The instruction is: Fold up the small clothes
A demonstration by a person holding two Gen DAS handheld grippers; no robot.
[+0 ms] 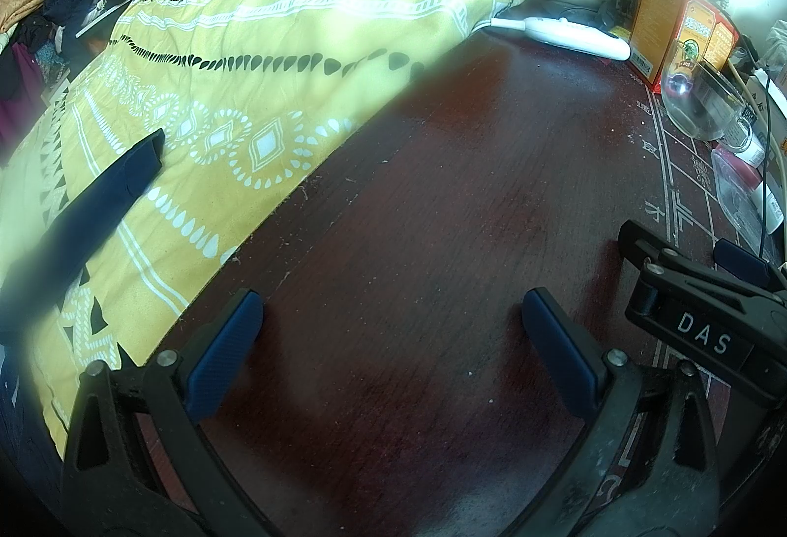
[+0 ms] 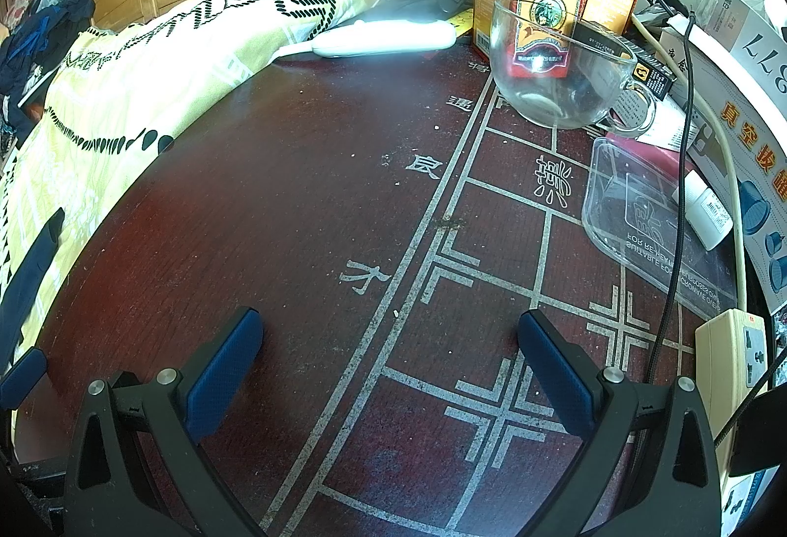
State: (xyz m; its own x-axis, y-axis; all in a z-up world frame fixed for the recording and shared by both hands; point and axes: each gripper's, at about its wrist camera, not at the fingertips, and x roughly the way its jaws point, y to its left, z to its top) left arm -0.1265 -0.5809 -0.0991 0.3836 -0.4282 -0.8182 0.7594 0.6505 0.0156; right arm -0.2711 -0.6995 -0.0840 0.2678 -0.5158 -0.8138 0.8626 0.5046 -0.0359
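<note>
- Both tools hang over the dark red tabletop (image 2: 275, 193) with nothing between their pads: the left hand-held gripper (image 1: 393, 350) is spread wide, and so is the right hand-held gripper (image 2: 391, 365).
- The only likely small garment is a dark navy cloth (image 1: 98, 193) lying on the yellow quilt (image 1: 275, 45), left of the tabletop; it is blurred, so its kind is uncertain.
- Reaching there, a pad could pinch the quilt along with the cloth and drag both.
- The glass cup (image 2: 565, 70), clear plastic tray (image 2: 649, 217) and black cable (image 2: 681, 173) crowd the tabletop's right side; a wide sweep by the right tool could knock or snag them.
</note>
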